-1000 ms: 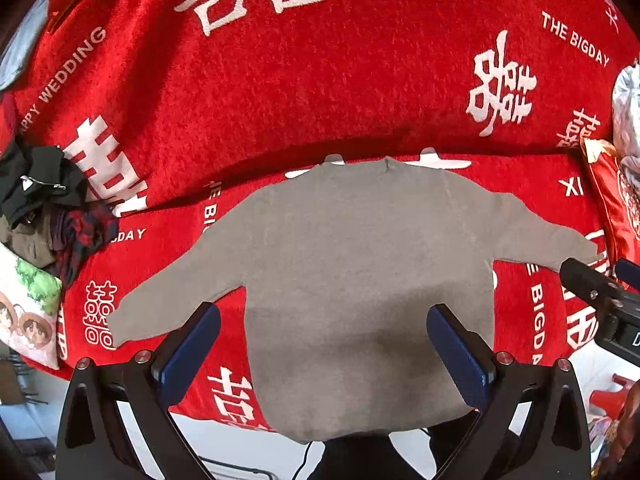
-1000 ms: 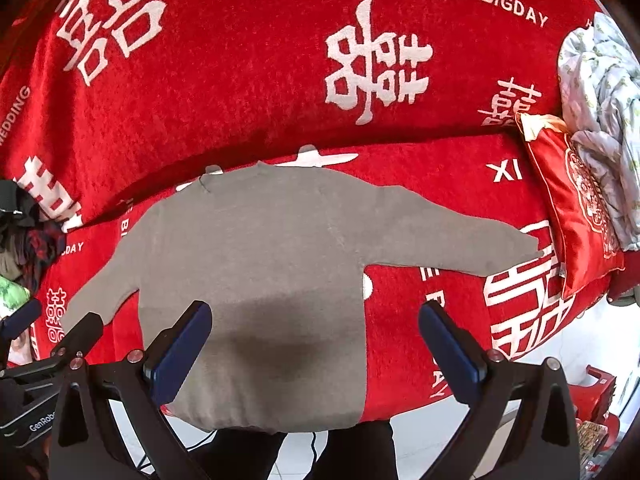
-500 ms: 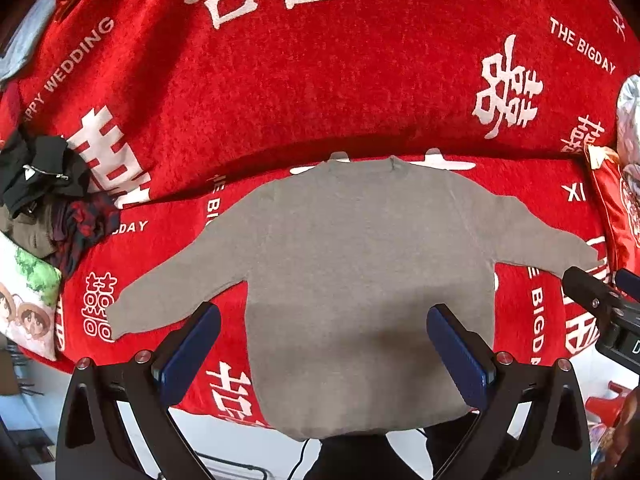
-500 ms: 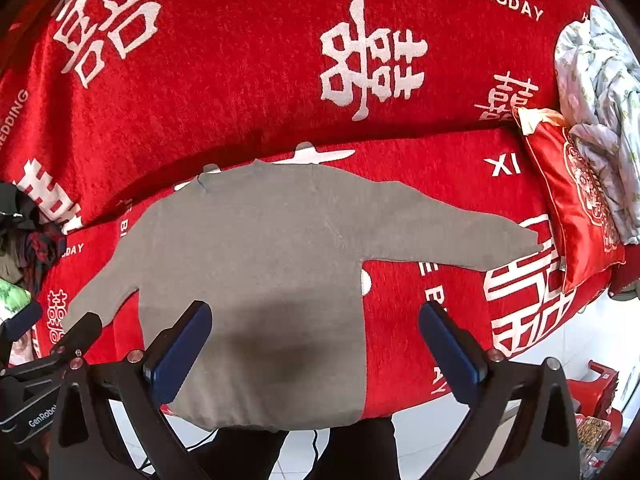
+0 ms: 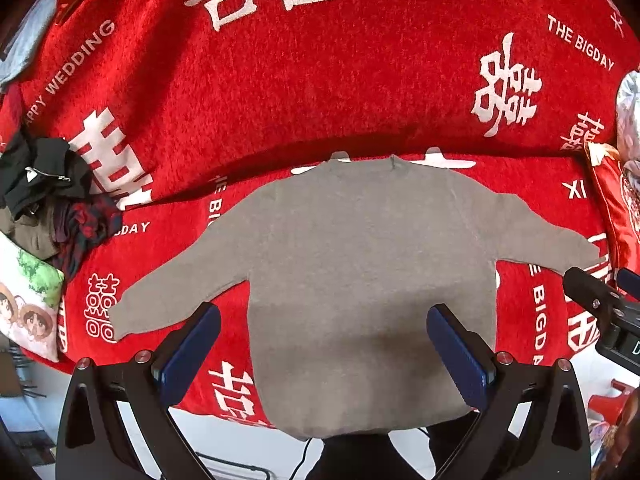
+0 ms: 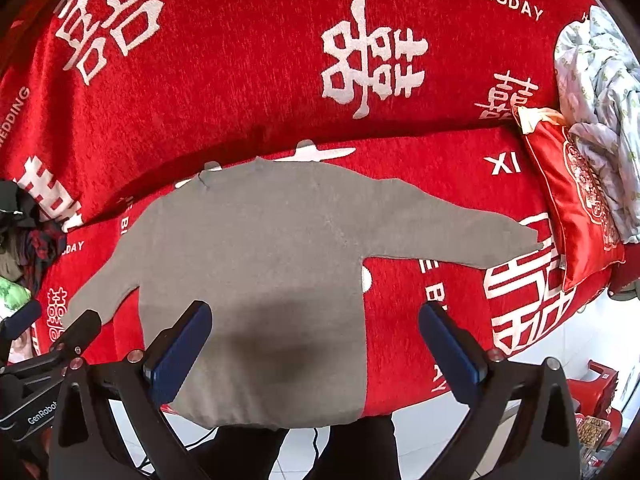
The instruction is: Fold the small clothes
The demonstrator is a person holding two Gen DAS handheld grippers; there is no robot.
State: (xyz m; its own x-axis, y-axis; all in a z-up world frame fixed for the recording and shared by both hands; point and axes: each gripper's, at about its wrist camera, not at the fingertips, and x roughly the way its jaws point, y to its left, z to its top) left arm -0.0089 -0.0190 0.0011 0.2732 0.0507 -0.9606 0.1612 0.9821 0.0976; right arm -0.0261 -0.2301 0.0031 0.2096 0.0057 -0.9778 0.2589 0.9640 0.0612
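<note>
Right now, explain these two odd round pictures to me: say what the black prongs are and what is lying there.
Each picture comes from a camera on hand-held tongs, one per hand, looking forward along their fingers. The left tongs and right tongs are both open and hold nothing. Below them a grey sweater lies flat with sleeves spread on a red wedding blanket over a sofa. A pile of dark clothes sits to the left, a red cushion to the right.
</note>
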